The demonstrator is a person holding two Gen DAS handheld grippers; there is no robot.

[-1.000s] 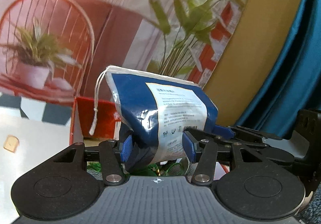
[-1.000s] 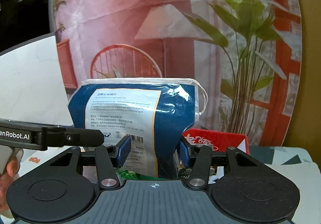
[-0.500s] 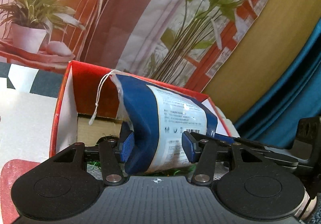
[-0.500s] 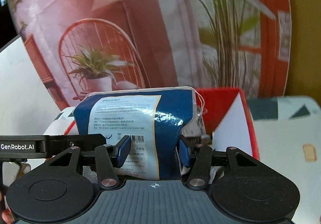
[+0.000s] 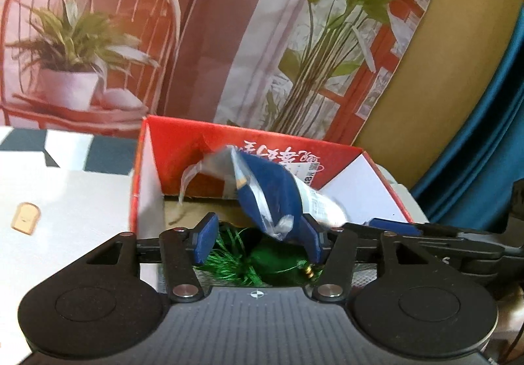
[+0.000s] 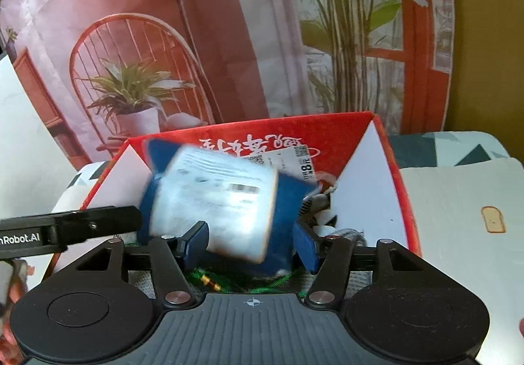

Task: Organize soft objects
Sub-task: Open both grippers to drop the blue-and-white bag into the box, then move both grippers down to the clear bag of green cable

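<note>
Place: staged recording set, not a lived-in room.
Evidence: printed backdrop (image 5: pixel 229 37) of chair and plants; white tabletop (image 6: pixel 458 201); teal curtain (image 5: pixel 484 136).

The red box (image 5: pixel 183 149) is looked down into at close range from behind the left tongs (image 5: pixel 258 237), facing a printed backdrop (image 5: pixel 203 37) beyond the surface (image 5: pixel 65 201). The same box (image 6: pixel 376 162) is viewed from behind the right tongs (image 6: pixel 252 240), equally near, from the opposite side. Shared by both views are the box, the blurred blue bag (image 5: pixel 275 198) (image 6: pixel 222 201) and the backdrop (image 6: pixel 196 37).
</note>
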